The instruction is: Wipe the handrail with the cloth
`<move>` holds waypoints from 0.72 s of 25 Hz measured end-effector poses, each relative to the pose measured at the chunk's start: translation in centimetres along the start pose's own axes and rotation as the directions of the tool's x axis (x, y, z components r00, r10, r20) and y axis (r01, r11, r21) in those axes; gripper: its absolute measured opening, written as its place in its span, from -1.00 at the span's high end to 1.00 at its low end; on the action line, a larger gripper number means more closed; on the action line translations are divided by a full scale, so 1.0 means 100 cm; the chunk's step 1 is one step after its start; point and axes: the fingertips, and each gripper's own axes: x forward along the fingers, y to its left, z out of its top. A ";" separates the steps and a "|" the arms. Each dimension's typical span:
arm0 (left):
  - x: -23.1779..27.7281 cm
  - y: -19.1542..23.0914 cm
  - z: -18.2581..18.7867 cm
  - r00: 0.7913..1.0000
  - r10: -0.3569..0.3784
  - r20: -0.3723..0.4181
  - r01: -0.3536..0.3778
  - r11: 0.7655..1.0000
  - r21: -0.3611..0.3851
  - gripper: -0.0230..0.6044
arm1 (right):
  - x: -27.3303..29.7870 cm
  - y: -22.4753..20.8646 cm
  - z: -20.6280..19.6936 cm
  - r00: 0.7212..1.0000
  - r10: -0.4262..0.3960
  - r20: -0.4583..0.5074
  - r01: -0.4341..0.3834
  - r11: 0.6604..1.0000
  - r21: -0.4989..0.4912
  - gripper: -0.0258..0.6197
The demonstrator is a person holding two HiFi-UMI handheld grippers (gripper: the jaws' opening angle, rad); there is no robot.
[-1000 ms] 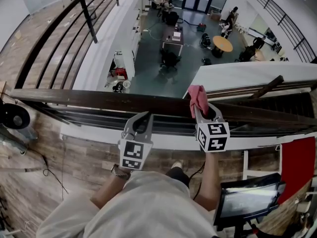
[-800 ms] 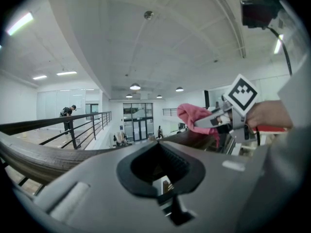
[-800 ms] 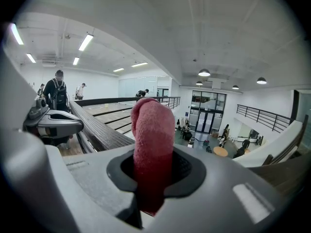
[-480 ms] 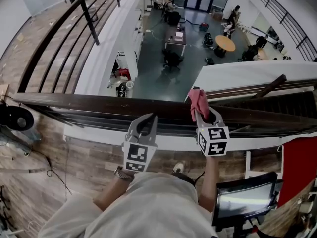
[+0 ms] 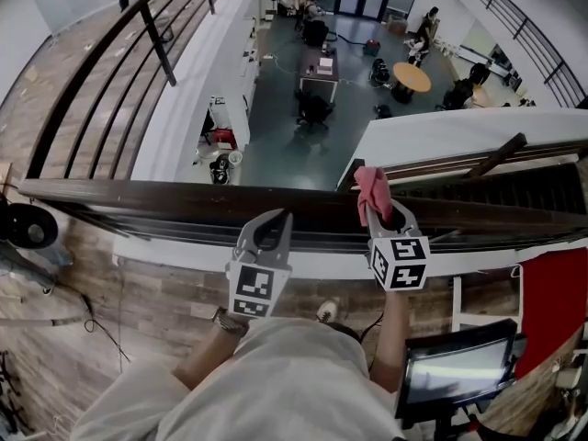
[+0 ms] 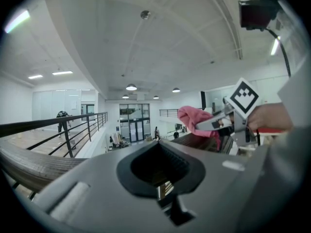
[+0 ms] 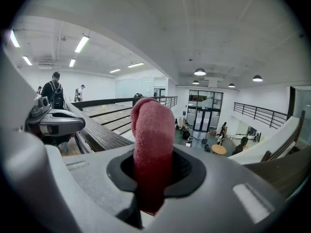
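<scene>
Cloth (image 5: 371, 189) pinched in right claw (image 5: 380, 209) — over handrail (image 5: 184, 201).

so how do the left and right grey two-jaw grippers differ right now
The right grey two-jaw gripper is shut on a pink terry cloth; the left gripper is shut with nothing between its jaws. The right gripper's cloth sticks up over the dark wooden handrail; the left gripper brings nothing to it. Both point across the rail, side by side.

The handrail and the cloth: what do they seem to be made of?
Handrail: probably wood, dark brown, with a slight sheen; fine lengthwise lines like grain show on its top. Cloth: soft pink fabric, matte and fuzzy, perhaps terry or microfibre; its nap shows in the right gripper view.
</scene>
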 end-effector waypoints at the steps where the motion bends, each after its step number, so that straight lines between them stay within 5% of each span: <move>1: 0.001 -0.001 0.000 1.000 -0.002 0.000 0.002 1.000 -0.002 0.90 | 0.000 -0.002 -0.001 1.000 -0.002 0.001 0.002 1.000 0.003 0.70; 18: 0.009 -0.024 0.001 1.000 -0.023 -0.010 0.023 1.000 0.002 0.90 | -0.012 -0.039 -0.009 0.999 -0.048 -0.001 0.048 0.999 0.019 0.70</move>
